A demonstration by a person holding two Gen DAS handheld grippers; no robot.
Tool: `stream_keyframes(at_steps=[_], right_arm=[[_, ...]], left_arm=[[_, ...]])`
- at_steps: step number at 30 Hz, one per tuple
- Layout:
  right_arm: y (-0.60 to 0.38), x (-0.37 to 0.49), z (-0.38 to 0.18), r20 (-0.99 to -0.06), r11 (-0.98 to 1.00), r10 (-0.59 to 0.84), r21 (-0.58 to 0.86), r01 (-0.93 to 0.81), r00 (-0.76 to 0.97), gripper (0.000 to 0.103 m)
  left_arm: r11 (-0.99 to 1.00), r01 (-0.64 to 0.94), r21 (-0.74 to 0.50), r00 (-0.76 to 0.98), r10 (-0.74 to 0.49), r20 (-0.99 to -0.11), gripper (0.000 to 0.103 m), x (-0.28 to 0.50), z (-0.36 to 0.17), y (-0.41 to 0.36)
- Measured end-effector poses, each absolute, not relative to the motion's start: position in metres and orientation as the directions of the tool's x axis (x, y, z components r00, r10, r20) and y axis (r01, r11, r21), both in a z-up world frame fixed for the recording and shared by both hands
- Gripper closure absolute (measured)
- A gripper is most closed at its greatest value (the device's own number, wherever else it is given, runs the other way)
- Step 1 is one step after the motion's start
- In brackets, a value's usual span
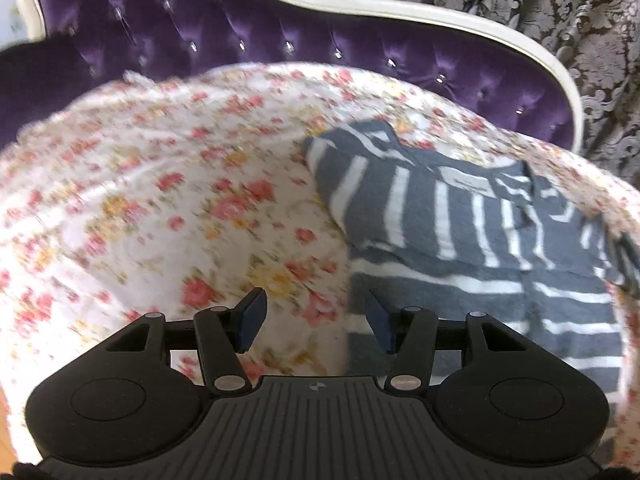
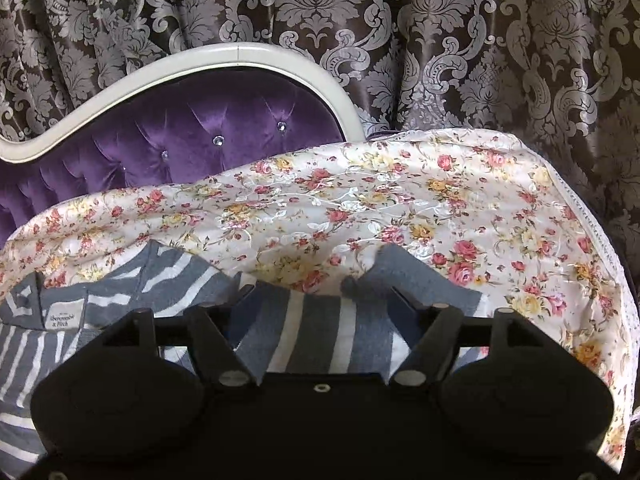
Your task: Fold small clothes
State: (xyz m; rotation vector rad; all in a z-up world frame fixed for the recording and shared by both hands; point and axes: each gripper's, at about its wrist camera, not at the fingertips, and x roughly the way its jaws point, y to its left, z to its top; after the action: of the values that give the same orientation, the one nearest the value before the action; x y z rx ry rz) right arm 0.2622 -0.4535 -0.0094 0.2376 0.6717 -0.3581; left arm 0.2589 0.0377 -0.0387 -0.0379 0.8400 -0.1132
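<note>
A grey-and-white striped top lies partly folded on a floral cover, with its neck label facing up. My left gripper hovers open over the cover, just at the top's left edge, with nothing between its fingers. In the right wrist view the striped top fills the near left, and a bunched grey part of it rises at the far side. My right gripper stands wide open low over the top. Striped cloth lies between its fingers, but the pads do not press on it.
The floral cover drapes over a purple tufted sofa with a white frame. A dark damask curtain hangs behind. The cover's lace edge falls away at the right.
</note>
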Motion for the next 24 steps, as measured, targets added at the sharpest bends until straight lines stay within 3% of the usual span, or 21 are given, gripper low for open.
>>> stream_keyframes(at_steps=[2, 5, 9, 19, 24], right_arm=[[-0.448, 0.262, -0.01, -0.629, 0.912, -0.262, 0.087, 0.401, 0.732, 0.028], [-0.439, 0.265, -0.011, -0.597, 0.883, -0.367, 0.017, 0.469, 0.714, 0.016], [-0.43, 0.269, -0.01, -0.542, 0.844, -0.491, -0.1, 0.527, 0.683, 0.016], [-0.455, 0.267, -0.017, -0.62, 0.844, -0.446, -0.052, 0.533, 0.645, 0.017], [-0.477, 0.262, -0.024, -0.656, 0.82, -0.44, -0.014, 0.572, 0.613, 0.017]], left_arm=[[0.994, 0.098, -0.057, 0.674, -0.109, -0.731, 0.049, 0.258, -0.035, 0.036], [0.989, 0.137, -0.054, 0.681, -0.134, -0.719, 0.045, 0.254, -0.032, 0.035], [0.976, 0.194, -0.094, 0.682, -0.203, -0.702, 0.043, 0.249, -0.03, 0.036], [0.968, 0.243, -0.066, 0.634, -0.21, -0.745, 0.04, 0.25, -0.037, 0.022], [0.975, 0.222, -0.009, 0.655, -0.156, -0.74, 0.04, 0.249, -0.037, 0.019]])
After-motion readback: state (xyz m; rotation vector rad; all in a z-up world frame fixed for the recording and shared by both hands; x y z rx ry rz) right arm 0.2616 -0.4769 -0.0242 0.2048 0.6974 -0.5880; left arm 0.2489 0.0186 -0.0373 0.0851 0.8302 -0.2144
